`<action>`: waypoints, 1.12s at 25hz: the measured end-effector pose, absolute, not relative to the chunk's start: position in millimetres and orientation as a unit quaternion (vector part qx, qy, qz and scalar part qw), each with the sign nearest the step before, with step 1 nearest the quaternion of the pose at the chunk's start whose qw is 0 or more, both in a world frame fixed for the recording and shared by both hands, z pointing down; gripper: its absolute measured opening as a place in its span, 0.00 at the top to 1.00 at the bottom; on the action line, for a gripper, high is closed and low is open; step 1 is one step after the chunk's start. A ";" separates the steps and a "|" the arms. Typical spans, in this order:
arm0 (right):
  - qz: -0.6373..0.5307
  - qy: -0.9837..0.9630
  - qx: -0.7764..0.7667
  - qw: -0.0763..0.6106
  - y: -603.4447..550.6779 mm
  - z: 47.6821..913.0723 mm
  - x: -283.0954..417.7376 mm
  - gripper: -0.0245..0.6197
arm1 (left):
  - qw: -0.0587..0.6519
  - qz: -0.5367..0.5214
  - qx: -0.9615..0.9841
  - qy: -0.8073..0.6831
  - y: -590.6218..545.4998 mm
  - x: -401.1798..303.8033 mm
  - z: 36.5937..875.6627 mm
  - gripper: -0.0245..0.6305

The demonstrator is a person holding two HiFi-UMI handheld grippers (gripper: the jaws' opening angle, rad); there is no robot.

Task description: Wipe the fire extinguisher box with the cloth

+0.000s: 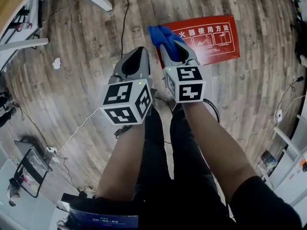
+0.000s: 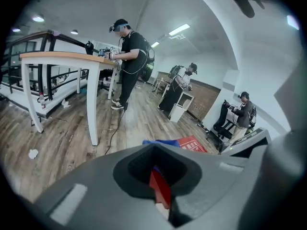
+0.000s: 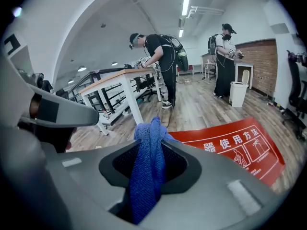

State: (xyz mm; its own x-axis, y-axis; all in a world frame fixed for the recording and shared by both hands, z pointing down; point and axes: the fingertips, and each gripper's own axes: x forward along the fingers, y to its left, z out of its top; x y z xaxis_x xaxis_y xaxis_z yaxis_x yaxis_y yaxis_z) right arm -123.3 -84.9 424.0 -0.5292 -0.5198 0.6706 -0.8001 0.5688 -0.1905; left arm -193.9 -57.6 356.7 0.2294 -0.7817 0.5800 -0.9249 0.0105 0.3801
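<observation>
My right gripper (image 1: 173,49) was closed on the blue cloth (image 1: 162,36). In the right gripper view the two jaws met around a bunched fold of it. The cloth filled the oval gap between them, stood up past the tips and trailed down behind them. My left gripper (image 1: 140,51) had its jaws together and held nothing. In the left gripper view only the floor and a strip of red showed through the gap behind its tips. The two grippers were side by side and close, the left one slightly behind the right. Each carried its marker cube, left (image 1: 127,101) and right (image 1: 188,84), with my forearms behind them.

The fire extinguisher box (image 1: 211,38) lay flat on the wooden floor (image 1: 81,51) ahead of me and to my right. It was red, and its upper face carried white characters and small diagrams. In the head view the cloth sat over the box's near left corner. I could not establish whether the cloth touched the box. In the right gripper view the box lay just beyond the jaws on the right side.

A dark cable (image 1: 125,18) ran across the floor beyond the left gripper. Further off in the right gripper view stood a white-legged table (image 3: 120,78) and a white bin (image 3: 237,94), with two persons standing at work surfaces.
</observation>
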 end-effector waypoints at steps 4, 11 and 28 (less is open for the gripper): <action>0.244 -0.837 0.386 0.304 -88.8 431.7 -125.9 0.76 | 0.372 0.102 0.691 -0.612 -61.3 -196.3 366.3 0.96; 0.246 -0.832 0.384 0.315 -100.1 442.0 -112.3 0.76 | 0.379 0.117 0.684 -0.612 -74.3 -182.8 379.0 0.96; 0.244 -0.788 0.471 0.314 -179.4 448.5 69.2 0.76 | 0.381 0.145 0.713 -0.570 -134.0 -47.9 395.9 0.96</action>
